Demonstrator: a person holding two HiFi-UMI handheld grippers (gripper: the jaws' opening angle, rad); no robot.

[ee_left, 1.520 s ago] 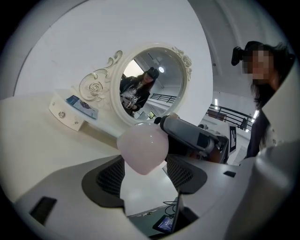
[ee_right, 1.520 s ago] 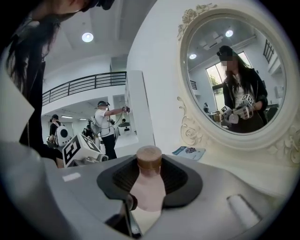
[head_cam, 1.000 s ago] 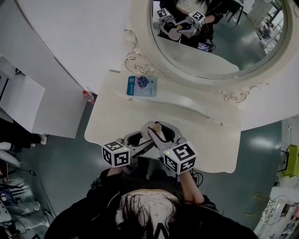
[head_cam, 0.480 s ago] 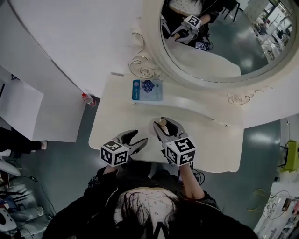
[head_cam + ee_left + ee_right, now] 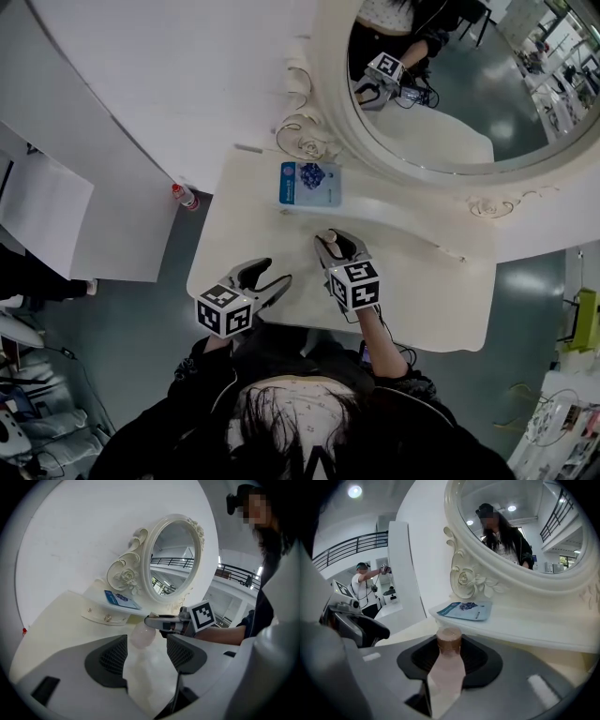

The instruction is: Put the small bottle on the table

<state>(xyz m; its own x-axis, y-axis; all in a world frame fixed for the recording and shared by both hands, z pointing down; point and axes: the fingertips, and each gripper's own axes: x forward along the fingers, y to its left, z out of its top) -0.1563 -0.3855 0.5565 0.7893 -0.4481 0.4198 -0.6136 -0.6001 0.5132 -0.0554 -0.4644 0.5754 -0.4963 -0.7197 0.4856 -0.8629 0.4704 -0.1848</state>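
The small bottle (image 5: 447, 667) is pale pink with a brown cap (image 5: 449, 641). My right gripper (image 5: 450, 656) is shut on it, and the bottle stands upright between the two dark pads. In the head view the right gripper (image 5: 336, 246) holds the bottle (image 5: 331, 242) over the middle of the cream dressing table (image 5: 422, 300). My left gripper (image 5: 269, 277) hangs over the table's front left edge, open, a hand's width from the bottle. The left gripper view shows the bottle's round base (image 5: 142, 637) beyond its spread jaws, held by the right gripper (image 5: 161, 620).
A blue packet (image 5: 310, 183) lies on the raised shelf under the big oval mirror (image 5: 450, 84), whose carved frame (image 5: 305, 141) rises at the table's back. A red-capped object (image 5: 183, 195) lies on the floor to the left. White wall panels stand on the left.
The two grippers were together round the bottle a second ago. The left one has come off it and drawn back left, while the right one keeps the bottle and has moved further over the table.
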